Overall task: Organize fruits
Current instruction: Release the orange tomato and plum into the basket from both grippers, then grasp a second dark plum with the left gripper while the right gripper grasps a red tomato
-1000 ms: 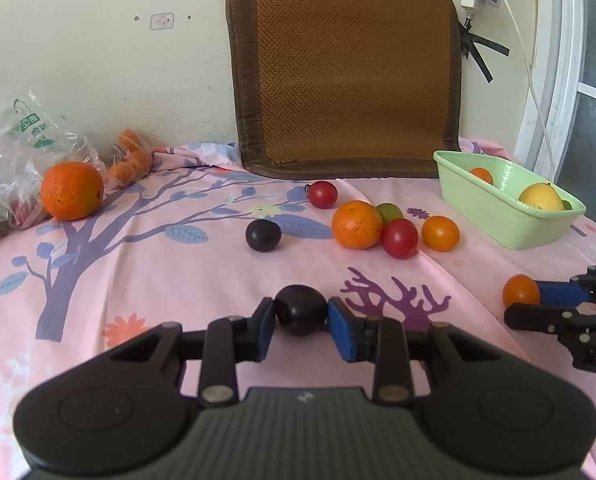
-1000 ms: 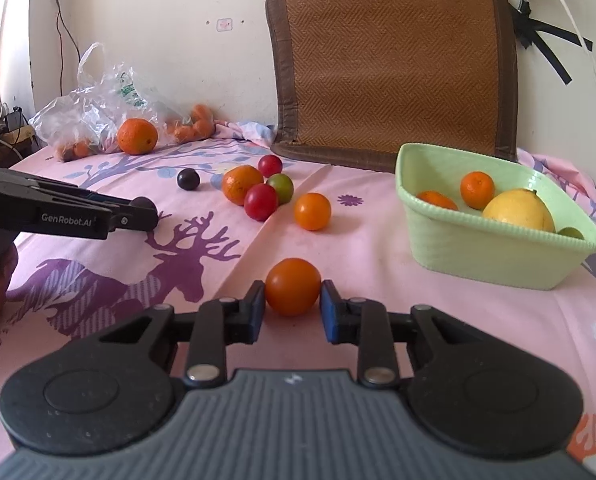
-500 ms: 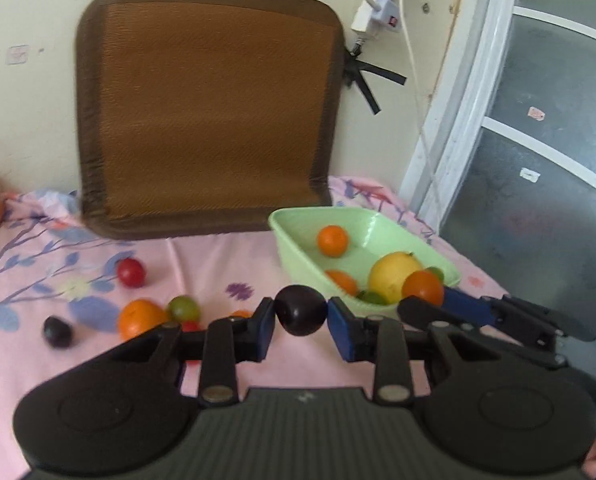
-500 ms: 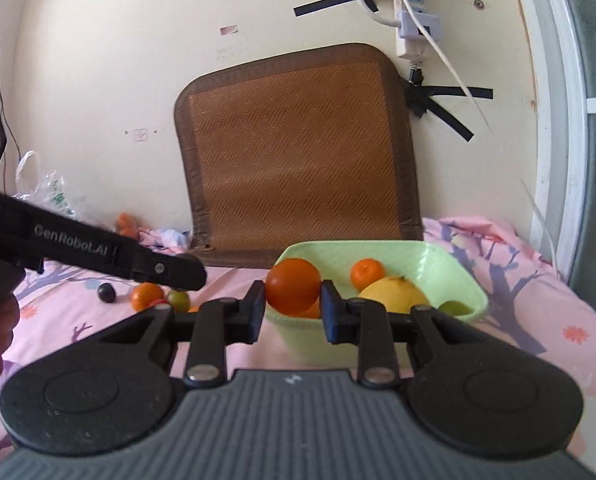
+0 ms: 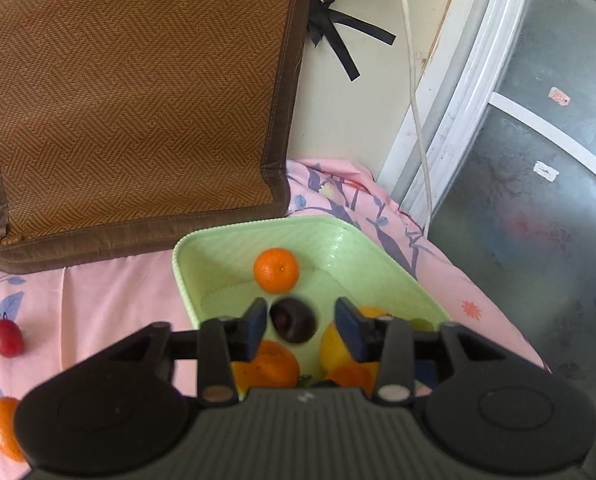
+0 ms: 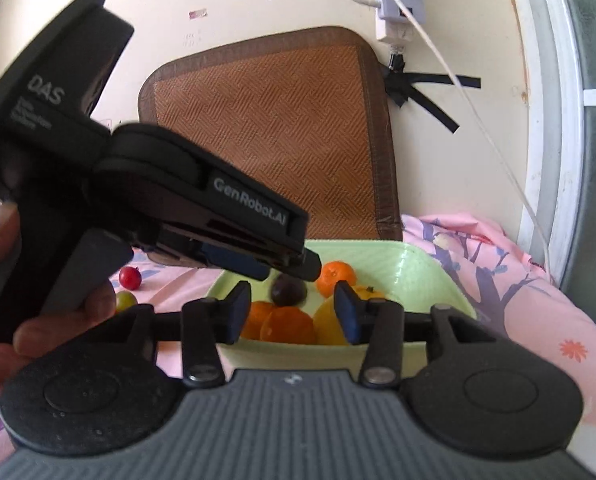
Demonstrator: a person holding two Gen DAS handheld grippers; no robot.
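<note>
A light green basket stands on the pink cloth and holds oranges and a yellow lemon. My left gripper is open above the basket, and a dark plum sits free between its blue pads, blurred. My right gripper is open and empty over the basket's near rim. In the right wrist view the plum shows just below the left gripper's tip, above several oranges.
A brown woven mat leans on the wall behind the basket. A red tomato and an orange lie on the cloth at left. A white cable hangs by the window frame. A green tomato lies at left.
Both grippers moved over the basket and opened. The left let go of the plum and the right let go of its orange fruit, which now lies among the basket's fruit.
</note>
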